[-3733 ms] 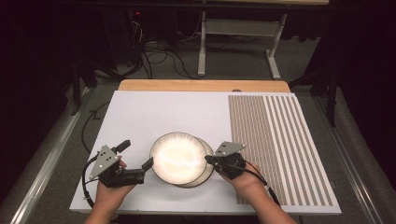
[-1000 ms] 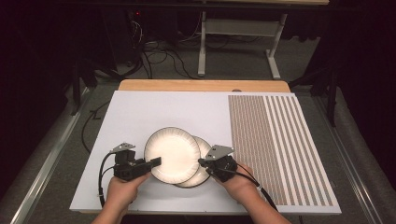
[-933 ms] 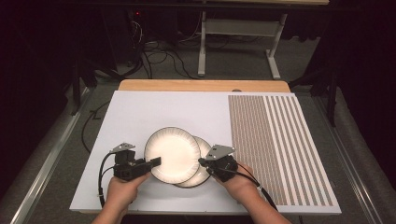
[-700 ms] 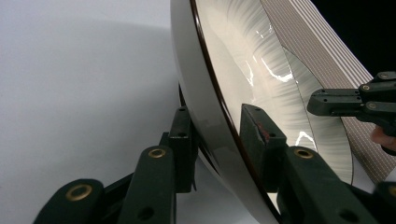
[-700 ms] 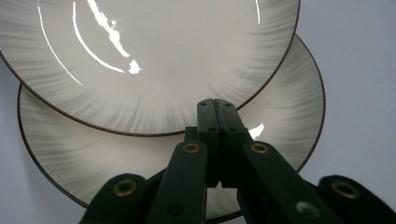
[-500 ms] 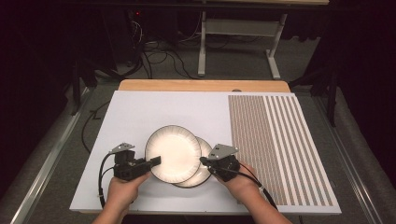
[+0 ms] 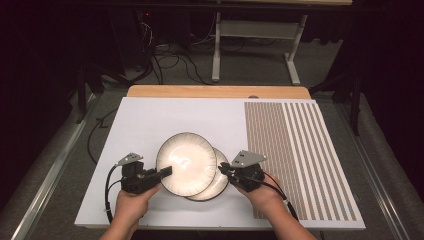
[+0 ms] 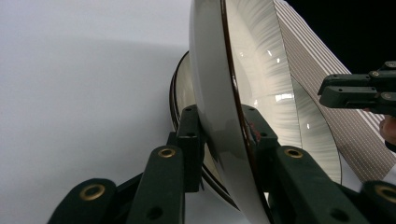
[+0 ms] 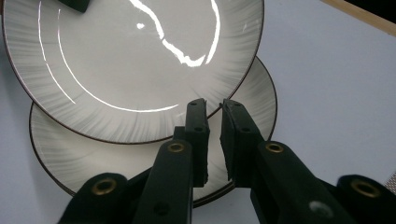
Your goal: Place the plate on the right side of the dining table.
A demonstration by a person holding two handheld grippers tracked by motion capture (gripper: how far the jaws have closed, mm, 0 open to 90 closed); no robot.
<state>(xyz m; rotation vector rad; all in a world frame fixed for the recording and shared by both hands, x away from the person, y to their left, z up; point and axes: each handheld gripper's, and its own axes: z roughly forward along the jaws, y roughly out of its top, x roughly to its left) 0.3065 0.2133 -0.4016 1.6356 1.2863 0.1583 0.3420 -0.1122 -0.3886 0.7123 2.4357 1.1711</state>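
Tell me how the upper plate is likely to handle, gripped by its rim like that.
The upper plate looks stiff, so it should hold its shape. Its glazed, glossy face suggests it may slip in the left gripper, whose jaws pinch only its rim. It seems ceramic, so probably heavy for its size and liable to chip against the lower plate.

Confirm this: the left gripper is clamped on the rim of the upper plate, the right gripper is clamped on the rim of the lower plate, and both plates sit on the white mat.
Wrong about the right gripper. In the right gripper view its jaws stand slightly apart above the lower plate, with nothing between them; they have just been opening. The left gripper is indeed clamped on the upper plate rim, over the white mat.
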